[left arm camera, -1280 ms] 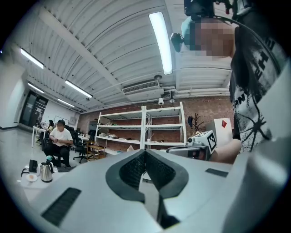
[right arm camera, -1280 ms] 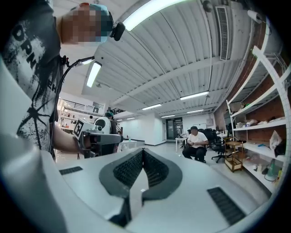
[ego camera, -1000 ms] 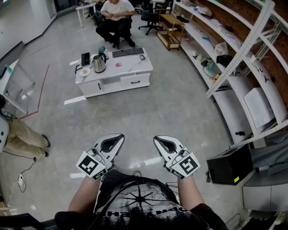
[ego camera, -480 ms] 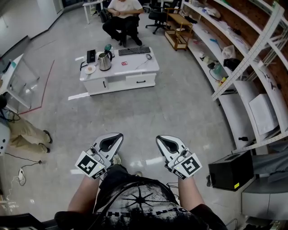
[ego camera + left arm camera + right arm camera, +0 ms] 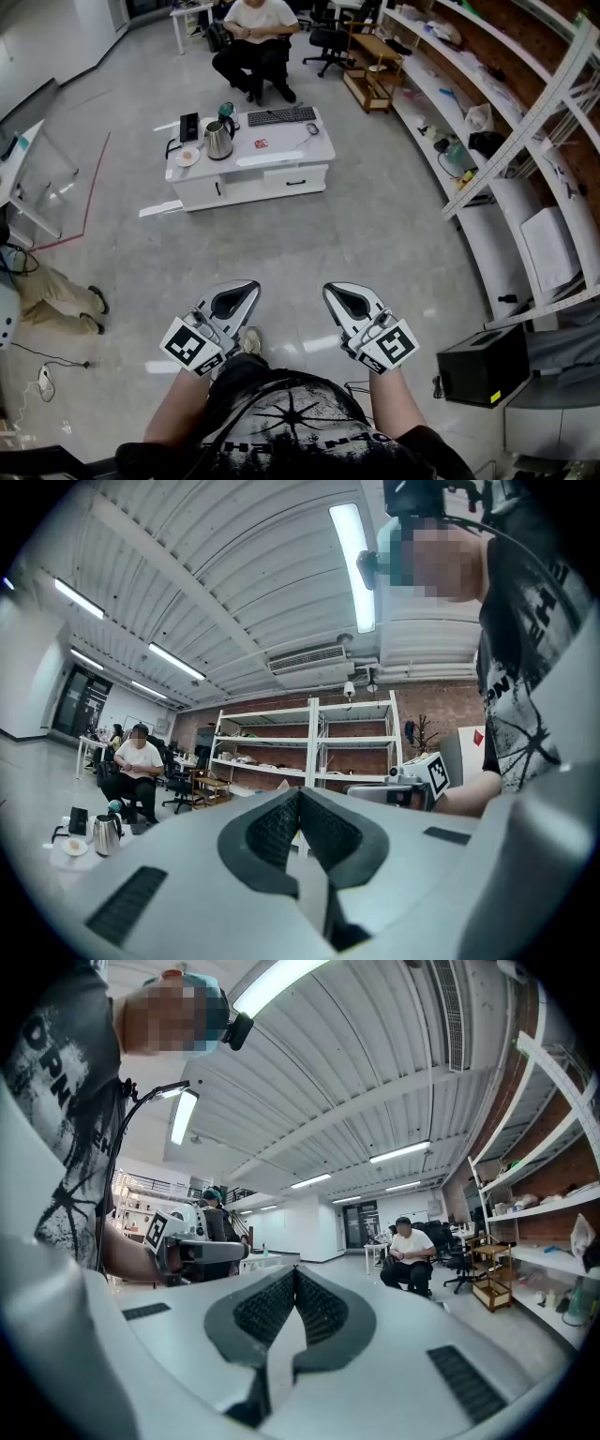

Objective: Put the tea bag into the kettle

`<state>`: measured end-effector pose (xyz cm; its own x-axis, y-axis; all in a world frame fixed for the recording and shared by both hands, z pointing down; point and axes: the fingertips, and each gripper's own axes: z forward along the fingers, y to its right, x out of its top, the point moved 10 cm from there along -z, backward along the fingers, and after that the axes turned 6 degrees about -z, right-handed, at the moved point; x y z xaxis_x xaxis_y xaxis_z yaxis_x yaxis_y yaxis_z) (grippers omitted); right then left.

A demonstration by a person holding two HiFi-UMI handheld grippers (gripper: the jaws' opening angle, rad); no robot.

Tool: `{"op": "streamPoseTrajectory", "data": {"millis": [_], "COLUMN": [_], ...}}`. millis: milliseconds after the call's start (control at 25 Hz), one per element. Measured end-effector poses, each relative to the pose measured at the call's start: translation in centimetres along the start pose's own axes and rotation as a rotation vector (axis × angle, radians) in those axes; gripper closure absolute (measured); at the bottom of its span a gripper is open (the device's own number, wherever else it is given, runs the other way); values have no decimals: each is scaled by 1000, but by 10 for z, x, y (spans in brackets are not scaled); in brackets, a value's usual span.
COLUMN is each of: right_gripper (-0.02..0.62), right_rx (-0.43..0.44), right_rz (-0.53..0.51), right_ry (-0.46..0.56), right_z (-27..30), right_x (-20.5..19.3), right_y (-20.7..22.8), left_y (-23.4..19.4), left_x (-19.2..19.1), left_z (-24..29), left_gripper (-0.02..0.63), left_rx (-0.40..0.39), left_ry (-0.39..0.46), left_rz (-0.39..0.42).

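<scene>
Table (image 5: 305,146) with kettle (image 5: 218,141) sits nearer.

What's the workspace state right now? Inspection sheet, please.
Surface: white table, far across the floor from both grippers.
Job's things: kettle upright on the table's left part; tea bag not made out at this range.
Clutter: keyboard, mouse, saucer, black device, small red item, all on the table.
Grippers: left gripper and right gripper both shut, empty, side by side in front of the person.
Cables: floor cable loose at left.
Surroundings: seated person behind the table; shelves on the right; black box at lower right.
</scene>
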<state>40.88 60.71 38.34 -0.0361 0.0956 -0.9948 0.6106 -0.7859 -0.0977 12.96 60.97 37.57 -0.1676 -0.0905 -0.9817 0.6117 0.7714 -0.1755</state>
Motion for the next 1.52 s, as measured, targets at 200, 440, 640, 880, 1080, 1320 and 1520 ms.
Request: {"op": "streamPoseTrajectory", "data": {"millis": [200, 440, 640, 880, 1080, 1320, 1520], "right_gripper": [586, 586, 586, 586, 586, 586, 586], "right_rx": [-9, -45, -59, -56, -53, -45, -48], "right_rz": [-24, -13, -15, -26, -27, -27, -16], "right_ry": [-1, -18, -29, -57, -82, -108, -101], "right_z": [43, 91, 135, 181, 213, 237, 249], "right_x": [11, 8, 5, 1, -7, -16, -12], "right_y": [15, 28, 38, 46, 47, 47, 59], "left_y": [-43, -99, -145, -191, -222, -250, -266], "left_x": [14, 24, 31, 35, 30, 27, 29], "left_z": [13, 19, 25, 27, 25, 24, 28], "left_gripper": [600, 600, 600, 600, 600, 600, 600], "left_rx": [-41, -76, -97, -125, -143, -144, -132], "left_ry": [11, 2, -9, -10, -20, -32, -16], "left_rz": [3, -3, -9, -24, -42, -45, -89]}}
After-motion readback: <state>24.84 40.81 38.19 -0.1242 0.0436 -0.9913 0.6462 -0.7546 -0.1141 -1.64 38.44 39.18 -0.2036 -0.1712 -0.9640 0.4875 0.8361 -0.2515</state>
